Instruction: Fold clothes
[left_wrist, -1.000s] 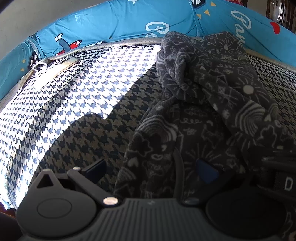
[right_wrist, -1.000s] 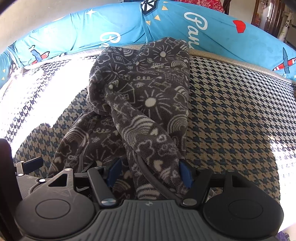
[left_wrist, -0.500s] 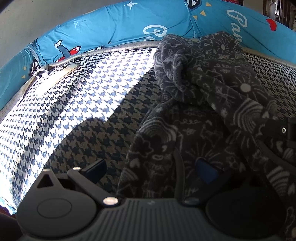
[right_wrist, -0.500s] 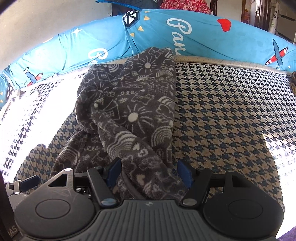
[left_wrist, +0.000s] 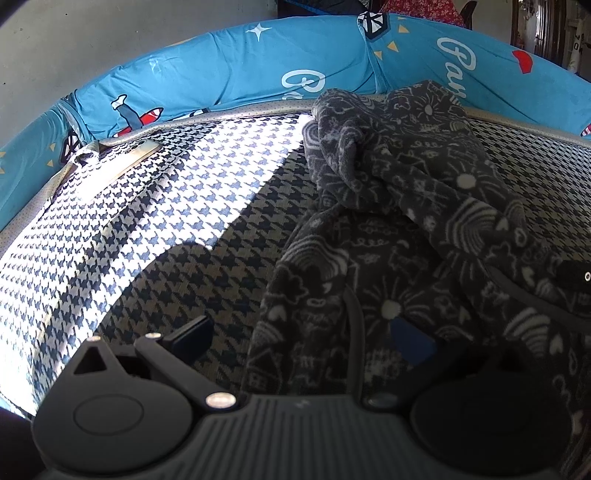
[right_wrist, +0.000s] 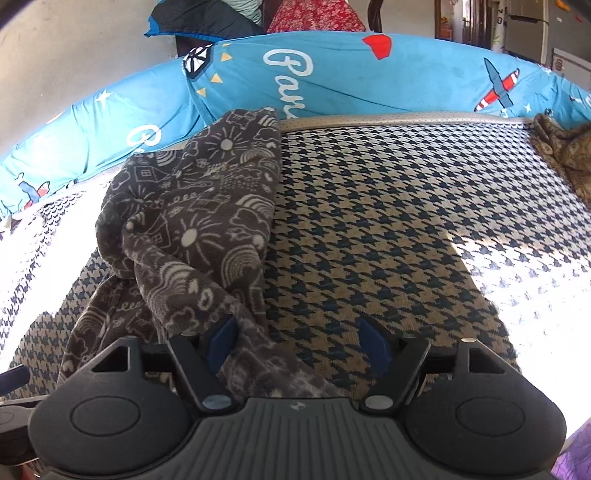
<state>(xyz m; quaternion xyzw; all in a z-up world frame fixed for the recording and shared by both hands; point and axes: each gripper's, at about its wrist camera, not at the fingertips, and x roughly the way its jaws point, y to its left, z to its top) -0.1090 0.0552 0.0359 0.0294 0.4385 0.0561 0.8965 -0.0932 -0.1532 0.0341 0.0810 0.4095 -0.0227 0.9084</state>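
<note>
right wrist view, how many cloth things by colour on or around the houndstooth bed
dark grey doodle-print fleece garment: 1
brown patterned cloth at the far right edge: 1
blue printed bolster cover along the back: 1
total: 3

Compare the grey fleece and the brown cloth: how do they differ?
The grey fleece has white doodles; the brown cloth shows none. The grey fleece sprawls across the left side; the brown cloth sits bunched at the right edge. Both lie crumpled, unfolded, on the checked cover.
</note>
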